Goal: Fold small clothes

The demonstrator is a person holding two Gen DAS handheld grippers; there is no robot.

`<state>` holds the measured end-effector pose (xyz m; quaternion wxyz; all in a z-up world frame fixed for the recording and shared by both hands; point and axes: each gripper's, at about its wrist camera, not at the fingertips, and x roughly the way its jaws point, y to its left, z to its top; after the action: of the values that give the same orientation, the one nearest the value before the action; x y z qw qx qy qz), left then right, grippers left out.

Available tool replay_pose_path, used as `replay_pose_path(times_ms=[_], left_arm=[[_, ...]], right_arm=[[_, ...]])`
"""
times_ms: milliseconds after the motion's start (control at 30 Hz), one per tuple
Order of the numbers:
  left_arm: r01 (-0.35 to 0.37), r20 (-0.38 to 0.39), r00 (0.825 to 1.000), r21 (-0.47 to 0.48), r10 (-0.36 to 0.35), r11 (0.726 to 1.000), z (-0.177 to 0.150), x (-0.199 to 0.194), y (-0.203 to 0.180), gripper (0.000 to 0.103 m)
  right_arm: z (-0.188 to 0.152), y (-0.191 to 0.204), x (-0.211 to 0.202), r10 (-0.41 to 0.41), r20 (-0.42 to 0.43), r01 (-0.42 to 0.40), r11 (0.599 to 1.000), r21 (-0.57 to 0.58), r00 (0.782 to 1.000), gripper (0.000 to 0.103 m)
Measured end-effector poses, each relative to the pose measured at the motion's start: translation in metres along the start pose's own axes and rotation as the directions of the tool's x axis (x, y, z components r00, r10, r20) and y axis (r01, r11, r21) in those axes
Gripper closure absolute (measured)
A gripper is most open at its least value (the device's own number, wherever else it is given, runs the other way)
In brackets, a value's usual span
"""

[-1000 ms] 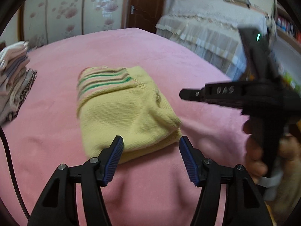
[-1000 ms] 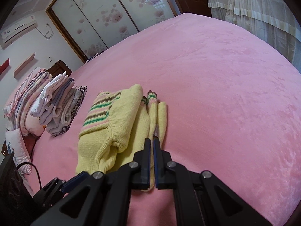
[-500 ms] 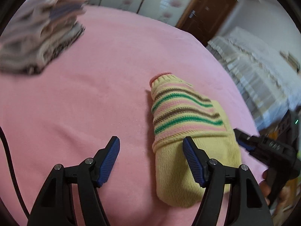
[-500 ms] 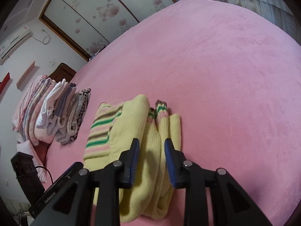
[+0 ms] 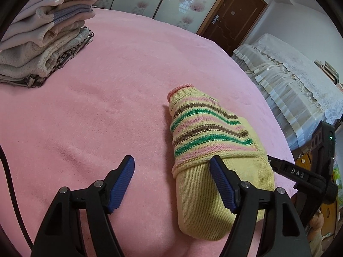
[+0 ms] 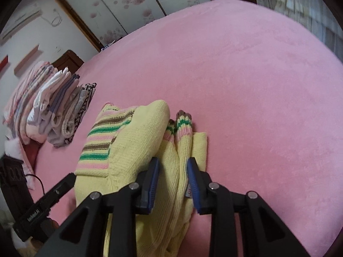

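Observation:
A yellow knit sweater [image 5: 214,132] with green, brown and pink stripes lies folded on the pink bed [image 5: 103,98]. My left gripper [image 5: 172,171] hovers open over its near left edge, one pad above the knit and the other above bare blanket. In the right wrist view the sweater [image 6: 133,141] shows its sleeves folded in along the right side. My right gripper [image 6: 172,171] stands partly open astride the sleeves; the knit lies between the pads, which do not press on it. The right gripper's black body [image 5: 300,175] is at the sweater's far side.
A stack of folded clothes [image 5: 42,42] sits at the bed's far left, also the stack [image 6: 53,111] in the right wrist view. A second bed with a lace cover [image 5: 289,85] stands to the right. A black cable [image 5: 8,182] runs along the left edge.
My left gripper swung round to the sweater's left edge and rolled. My right gripper, shut on the sleeve a second ago, has let go, and its jaws now stand apart.

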<state>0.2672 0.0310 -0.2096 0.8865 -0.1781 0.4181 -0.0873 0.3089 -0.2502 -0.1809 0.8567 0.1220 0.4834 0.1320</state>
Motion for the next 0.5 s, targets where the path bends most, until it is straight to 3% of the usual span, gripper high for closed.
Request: replay_pose_path(times_ms=[100,200,333,500], left_arm=[[-0.003,0.002,1.000,0.003,0.003,1.000,0.000,0.000,0.001,0.031],[-0.002,0.001,1.000,0.004,0.002,1.000,0.000,0.000,0.001,0.031],[0.009,-0.005,1.000,0.011,-0.009,1.000,0.001,0.001,0.000,0.031],[0.007,-0.003,1.000,0.023,-0.007,1.000,0.002,0.001,-0.002,0.031]], right_arm=[[-0.001,0.012,0.001,-0.041,0.009,0.041,0.997,-0.072,0.999,0.077],[0.001,0.015,0.002,-0.007,-0.001,0.007,0.997,-0.075,1.000,0.086],[0.003,0.006,0.010,0.013,-0.051,-0.015,0.999,-0.034,0.999,0.086],[0.003,0.003,0.013,0.014,-0.053,-0.015,1.000,-0.022,0.998,0.086]])
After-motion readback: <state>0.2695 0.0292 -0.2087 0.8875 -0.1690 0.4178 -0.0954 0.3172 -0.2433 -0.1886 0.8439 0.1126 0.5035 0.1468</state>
